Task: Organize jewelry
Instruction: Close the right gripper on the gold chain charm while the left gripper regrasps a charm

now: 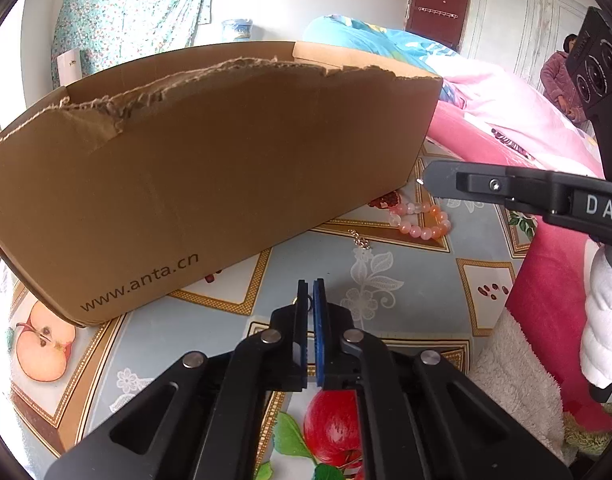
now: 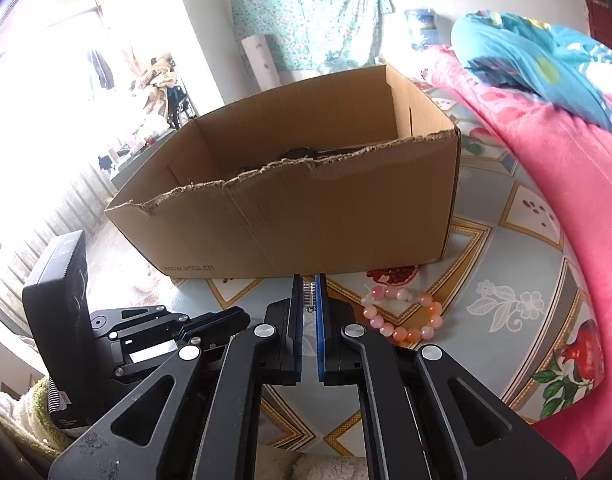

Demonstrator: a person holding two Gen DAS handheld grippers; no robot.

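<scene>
Left hand-held gripper (image 1: 311, 286): blue-padded fingers drawn nearly together, a small dark ring-shaped piece (image 1: 308, 300) caught between the pads near their tips; held low over the tabletop (image 1: 306, 256), just in front of the box's printed wall. Right hand-held gripper (image 2: 309, 280): fingers close together with a narrow gap, a small silvery ribbed item (image 2: 308, 293) showing in that gap; whether the pads actually pinch it cannot be told. In the left wrist view the same gripper reaches in from the right, its tip near the box's right corner and above the beads. Bead bracelet (image 2: 402, 314): pink, orange and pale round beads in a loop, lying on the tabletop just right of the right gripper's fingers and near the box's front right corner. Small gold-toned chain piece (image 1: 360, 240): on the tabletop between the bracelet and the left gripper. Cardboard box (image 2: 306, 216): open-topped, upper edge torn ragged, "www.anta.cn" printed on the near wall; dark items lie at its bottom, too hidden to identify. Tabletop cover: pale blue with gold diamond borders and printed fruit. Pink blanket (image 2: 566, 168): heaped to the right, touching the tabletop edge. Floral cloth (image 2: 306, 12): hung on the far wall.
</scene>
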